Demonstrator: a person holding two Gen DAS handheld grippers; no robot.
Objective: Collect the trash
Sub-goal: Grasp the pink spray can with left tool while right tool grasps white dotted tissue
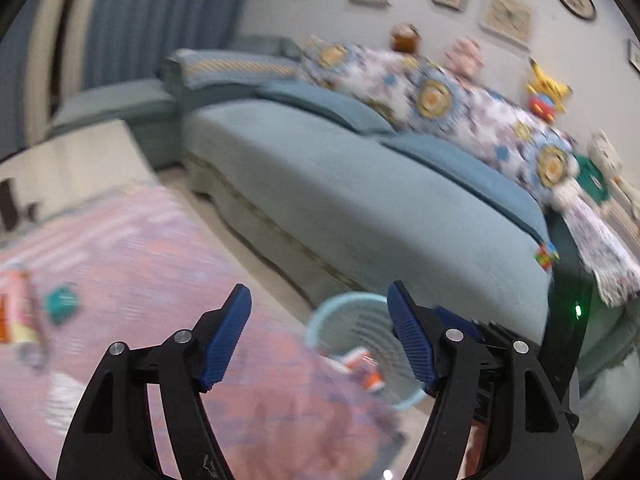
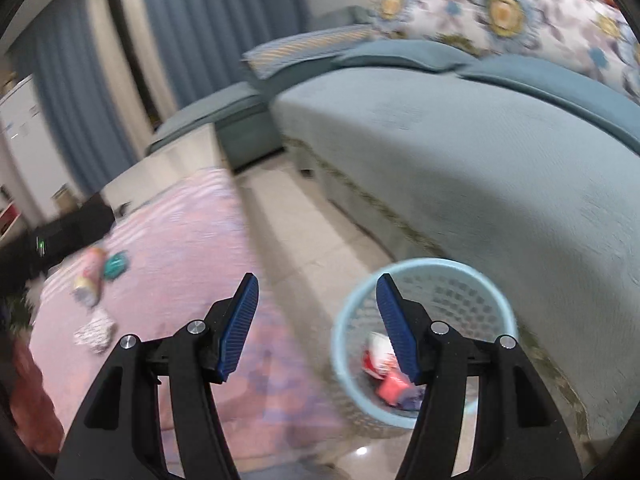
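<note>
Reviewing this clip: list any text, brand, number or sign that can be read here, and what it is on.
None can be read.
Pink can on the pink rug: print blurred.
Red wrappers in the blue basket: markings blurred.
Framed pictures on the wall: too blurred.

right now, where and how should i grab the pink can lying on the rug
Take the pink can across the middle of its round body, coming down from above. It lies on its side on the pink rug, so its ends are awkward. Keep clear of the teal item beside it. Both views are blurred, so this is tentative.
</note>
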